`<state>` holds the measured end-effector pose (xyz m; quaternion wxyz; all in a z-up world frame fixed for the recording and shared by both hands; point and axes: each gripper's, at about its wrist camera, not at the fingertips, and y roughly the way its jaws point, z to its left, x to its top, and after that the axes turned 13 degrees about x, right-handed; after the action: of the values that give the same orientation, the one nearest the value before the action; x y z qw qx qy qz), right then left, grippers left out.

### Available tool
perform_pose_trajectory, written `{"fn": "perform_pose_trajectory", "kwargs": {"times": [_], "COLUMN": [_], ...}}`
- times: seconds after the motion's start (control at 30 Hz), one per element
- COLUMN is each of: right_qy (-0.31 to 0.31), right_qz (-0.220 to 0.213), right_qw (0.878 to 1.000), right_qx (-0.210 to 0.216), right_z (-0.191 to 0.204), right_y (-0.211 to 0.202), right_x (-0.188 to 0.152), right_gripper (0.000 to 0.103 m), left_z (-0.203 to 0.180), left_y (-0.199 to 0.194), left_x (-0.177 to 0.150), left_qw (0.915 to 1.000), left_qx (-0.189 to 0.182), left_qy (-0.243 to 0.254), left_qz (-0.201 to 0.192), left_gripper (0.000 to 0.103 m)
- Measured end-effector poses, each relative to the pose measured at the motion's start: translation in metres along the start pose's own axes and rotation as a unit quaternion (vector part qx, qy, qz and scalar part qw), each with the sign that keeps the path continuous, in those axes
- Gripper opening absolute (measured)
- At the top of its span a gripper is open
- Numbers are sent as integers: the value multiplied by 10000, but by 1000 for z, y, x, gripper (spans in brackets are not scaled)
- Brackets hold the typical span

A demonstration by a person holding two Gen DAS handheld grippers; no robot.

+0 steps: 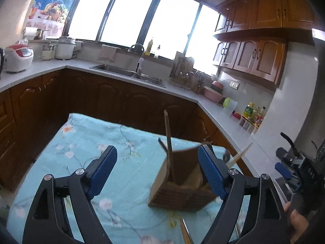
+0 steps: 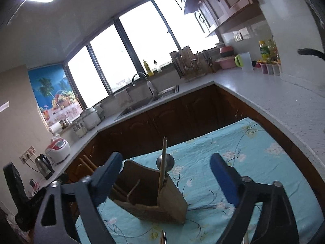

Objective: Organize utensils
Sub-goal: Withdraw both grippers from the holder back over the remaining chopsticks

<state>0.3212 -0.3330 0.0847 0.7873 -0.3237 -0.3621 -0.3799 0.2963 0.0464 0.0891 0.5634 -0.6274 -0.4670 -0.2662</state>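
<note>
A brown wooden utensil holder (image 1: 180, 185) stands on the floral blue cloth (image 1: 85, 142), with a wooden stick (image 1: 168, 134) upright in it. My left gripper (image 1: 160, 172) is open and empty, its right finger (image 1: 211, 172) close beside the holder. In the right wrist view the holder (image 2: 154, 195) carries the stick (image 2: 163, 162) and a metal spoon (image 2: 165, 161). My right gripper (image 2: 168, 181) is open and empty, straddling the holder from above. Loose utensils lie on the cloth in front of the holder (image 1: 185, 231), partly hidden. My right gripper also shows at the right edge of the left wrist view (image 1: 284, 160).
A grey L-shaped counter (image 1: 182, 89) with a sink (image 1: 130, 73), rice cookers (image 1: 18, 58), a dish rack (image 1: 186, 75) and bottles (image 1: 251, 113) surrounds the table. Dark wood cabinets (image 1: 101, 97) stand just past the table's far edge.
</note>
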Motion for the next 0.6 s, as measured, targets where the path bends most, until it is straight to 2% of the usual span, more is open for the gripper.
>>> {"fn": "perform_pose_trajectory", "kwargs": {"times": [0.03, 0.2, 0.6], "right_qy": [6, 54, 236], "right_qz": [-34, -78, 330], "right_qw": [10000, 9999, 9971], "right_qx": [-1, -85, -647], "right_z": [-1, -7, -32], "right_y": [-8, -44, -115], "right_x": [-2, -18, -87], "right_gripper": [97, 100, 100], "left_z": [2, 12, 20], "left_y": [-4, -22, -56], "left_x": [-6, -37, -113], "left_qw": [10000, 9993, 9947], "left_qx": [17, 28, 11], "left_qy": [9, 67, 180], "left_qz": [67, 367, 1014], "left_gripper": [89, 90, 90]}}
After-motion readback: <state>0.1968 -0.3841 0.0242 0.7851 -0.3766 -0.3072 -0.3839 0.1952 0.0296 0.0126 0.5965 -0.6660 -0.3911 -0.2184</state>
